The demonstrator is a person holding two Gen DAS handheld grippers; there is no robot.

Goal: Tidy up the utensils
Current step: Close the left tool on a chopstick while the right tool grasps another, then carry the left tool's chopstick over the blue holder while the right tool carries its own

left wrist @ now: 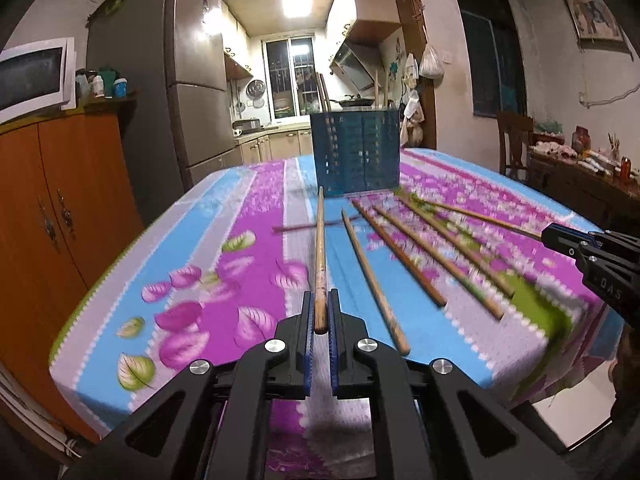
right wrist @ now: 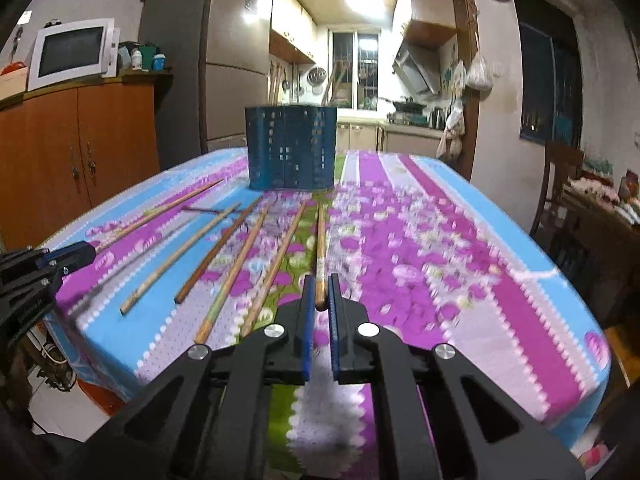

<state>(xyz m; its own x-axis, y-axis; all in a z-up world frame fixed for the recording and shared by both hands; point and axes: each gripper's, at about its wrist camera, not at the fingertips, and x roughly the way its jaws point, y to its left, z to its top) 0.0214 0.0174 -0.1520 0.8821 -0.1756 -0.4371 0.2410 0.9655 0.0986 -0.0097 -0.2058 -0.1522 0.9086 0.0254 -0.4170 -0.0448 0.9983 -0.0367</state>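
Wooden chopstick (left wrist: 319, 264) clamped in left gripper (left wrist: 320, 316), tip toward holder (left wrist: 356, 156)

Matt wooden chopsticks (left wrist: 374, 268), printed tablecloth (left wrist: 256, 208)

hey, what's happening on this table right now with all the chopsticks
A person is tidying chopsticks with a handheld gripper in each hand. The left gripper is shut on one chopstick, and the right gripper is shut on another chopstick. Four loose chopsticks lie on the flowered tablecloth between them. A blue perforated holder stands at the far end with some sticks already in it, so these two probably go there next.
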